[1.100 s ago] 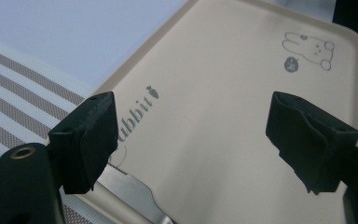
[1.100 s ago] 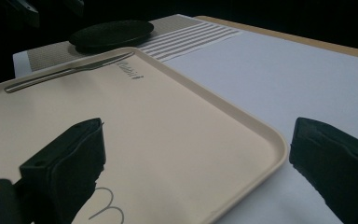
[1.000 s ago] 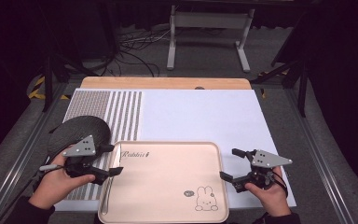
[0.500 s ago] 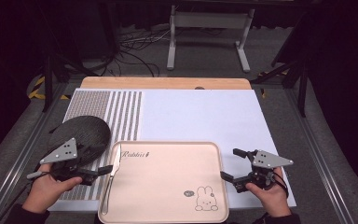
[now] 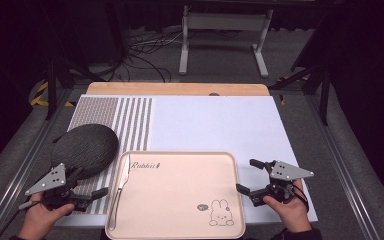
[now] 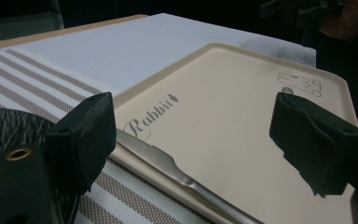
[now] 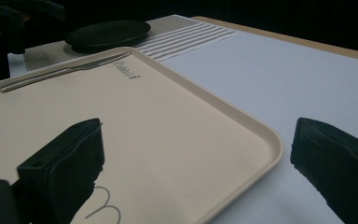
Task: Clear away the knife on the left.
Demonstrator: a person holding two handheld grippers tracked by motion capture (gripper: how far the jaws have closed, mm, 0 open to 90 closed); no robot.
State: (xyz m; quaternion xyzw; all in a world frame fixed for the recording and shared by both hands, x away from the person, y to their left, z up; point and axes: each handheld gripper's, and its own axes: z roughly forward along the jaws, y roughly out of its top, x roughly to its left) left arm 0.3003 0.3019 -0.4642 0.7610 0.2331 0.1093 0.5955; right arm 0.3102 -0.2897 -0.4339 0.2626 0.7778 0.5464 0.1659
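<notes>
A beige tray (image 5: 180,197) with "Rabbit" lettering and a rabbit drawing lies at the table's near middle. A metal knife (image 5: 118,192) rests inside it along the left rim. My left gripper (image 5: 91,183) is open just left of the tray, over the striped mat, with nothing between its fingers. In the left gripper view the knife (image 6: 177,173) and tray (image 6: 242,121) sit ahead of the open left gripper (image 6: 196,128). My right gripper (image 5: 246,176) stands open at the tray's right edge. The tray corner (image 7: 242,140) lies between the jaws of this right gripper (image 7: 196,156).
A dark round plate (image 5: 85,148) sits on the striped mat (image 5: 130,120) at the left, just beyond my left gripper. A white mat (image 5: 215,125) covers the table's middle and right. The wooden table edge (image 5: 180,89) runs along the back.
My left gripper has drawn back to the left, off the tray's left edge, leaving the knife lying in the tray. The right gripper has stayed put.
</notes>
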